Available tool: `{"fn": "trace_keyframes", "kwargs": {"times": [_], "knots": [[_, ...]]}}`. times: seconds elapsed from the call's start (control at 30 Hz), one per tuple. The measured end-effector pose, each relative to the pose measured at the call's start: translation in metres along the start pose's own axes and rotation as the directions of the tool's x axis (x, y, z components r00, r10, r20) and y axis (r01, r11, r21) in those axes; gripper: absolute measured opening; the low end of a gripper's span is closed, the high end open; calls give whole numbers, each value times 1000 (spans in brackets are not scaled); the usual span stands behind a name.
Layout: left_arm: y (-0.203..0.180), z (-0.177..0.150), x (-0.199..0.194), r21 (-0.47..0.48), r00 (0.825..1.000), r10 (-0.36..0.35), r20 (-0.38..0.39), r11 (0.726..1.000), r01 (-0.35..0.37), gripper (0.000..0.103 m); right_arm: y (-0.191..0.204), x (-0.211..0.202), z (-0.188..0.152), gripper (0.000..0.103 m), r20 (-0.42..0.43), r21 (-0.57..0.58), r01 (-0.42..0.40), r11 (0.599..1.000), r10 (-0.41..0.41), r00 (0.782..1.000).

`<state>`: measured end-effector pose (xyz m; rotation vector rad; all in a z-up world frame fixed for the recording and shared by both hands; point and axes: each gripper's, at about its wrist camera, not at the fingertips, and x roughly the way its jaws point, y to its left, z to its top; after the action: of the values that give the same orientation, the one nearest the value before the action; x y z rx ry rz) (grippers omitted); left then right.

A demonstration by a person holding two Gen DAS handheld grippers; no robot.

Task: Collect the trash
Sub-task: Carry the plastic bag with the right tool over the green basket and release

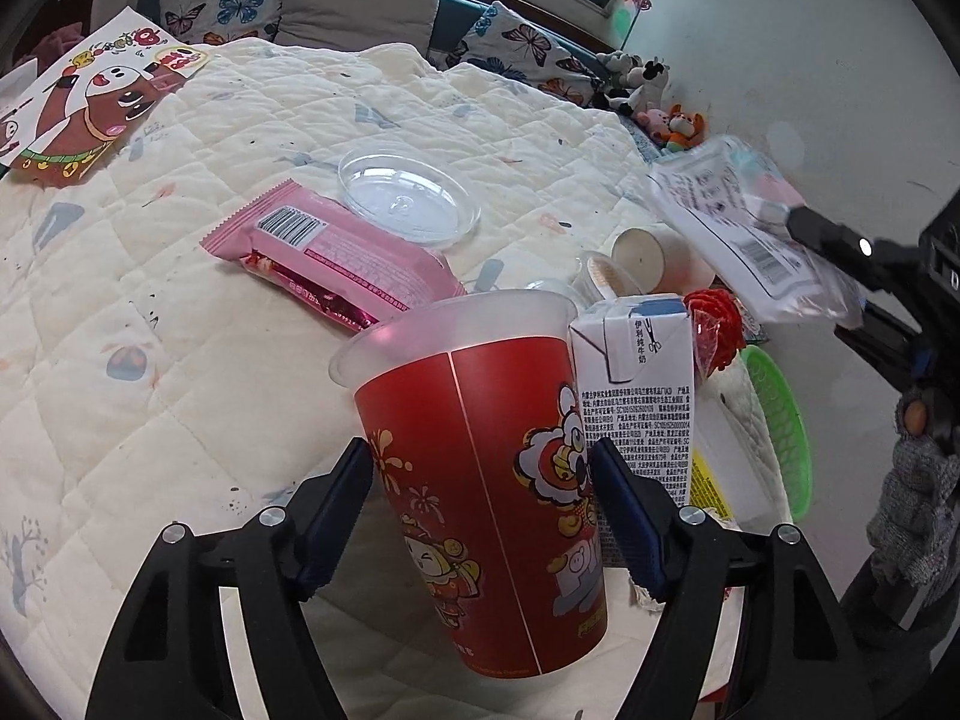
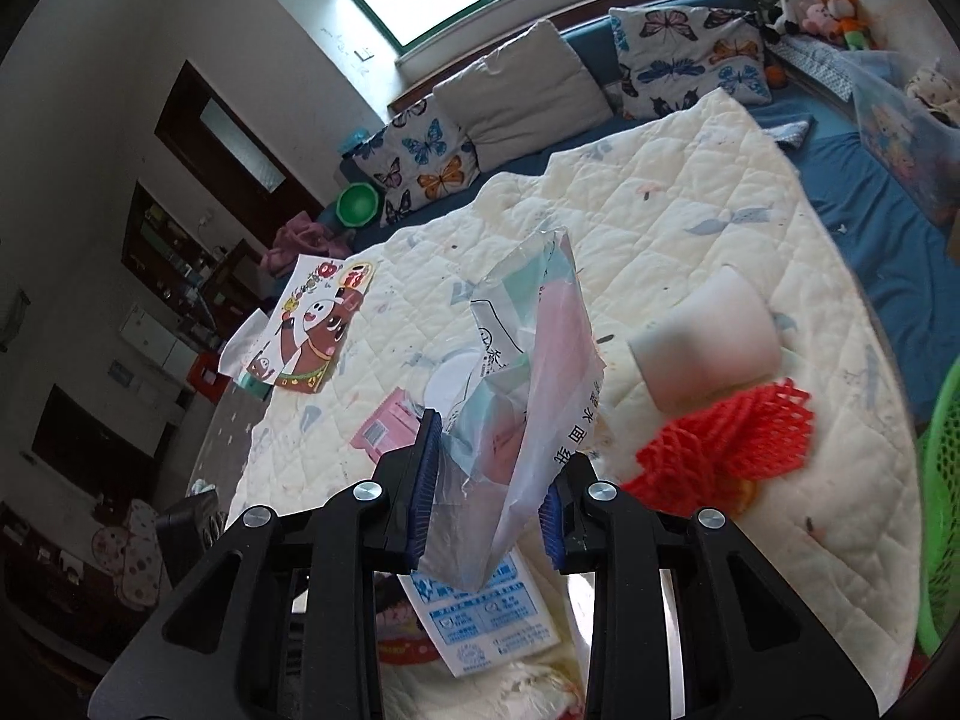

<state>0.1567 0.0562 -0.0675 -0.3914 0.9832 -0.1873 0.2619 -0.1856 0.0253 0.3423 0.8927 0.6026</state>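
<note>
Left gripper (image 1: pixel 483 516): the red paper cup (image 1: pixel 480 480) is clamped between both blue pads, near the cup's middle; the cup is tilted and seems lifted off the quilt (image 1: pixel 150 360), though its base cannot be judged with certainty.

Right gripper (image 2: pixel 489 498): a crumpled plastic bag (image 2: pixel 528 396) is held; the left pad is pressed on the film, while the right pad is seen slightly apart from it, so the jaws are narrowed on the bag, not fully together. In the left wrist view the same bag (image 1: pixel 738 228) is seen raised above the green basket (image 1: pixel 780 420).

Landmark: the green basket, seen at the quilt's edge in both views (image 2: pixel 942 480).

Milk carton (image 1: pixel 648 390): it is placed between the red cup and the basket, just beside the cup.

Red foam net (image 2: pixel 726 450): it lies near the basket, on the quilt side.

White cup (image 2: pixel 708 348): it lies on its side, further from the basket than the net.

Pink wrapper (image 1: pixel 336 252) and clear lid (image 1: pixel 408 198): both are left well apart from the basket, beyond the red cup.

Step in hand: 2 pieces of trash are judged to be carried at once toward the basket; neither is dropped yet.

Next move: the bag should be brought over the basket opening and released first, then the cup. Light film may cling to a pad, so a wide opening is advised.
</note>
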Motion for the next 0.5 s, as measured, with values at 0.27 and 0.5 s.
{"fn": "trace_keyframes", "kwargs": {"times": [0.27,0.5], "knots": [[7,-9,-32,-5,998,12,56,1000,-12,70,-18,-36,-18,30,46,14,49,999,-50,998],[5,-7,-74,22,992,21,124,999,-24,70,-41,-58,-32,30,71,51,107,993,-111,991]]}}
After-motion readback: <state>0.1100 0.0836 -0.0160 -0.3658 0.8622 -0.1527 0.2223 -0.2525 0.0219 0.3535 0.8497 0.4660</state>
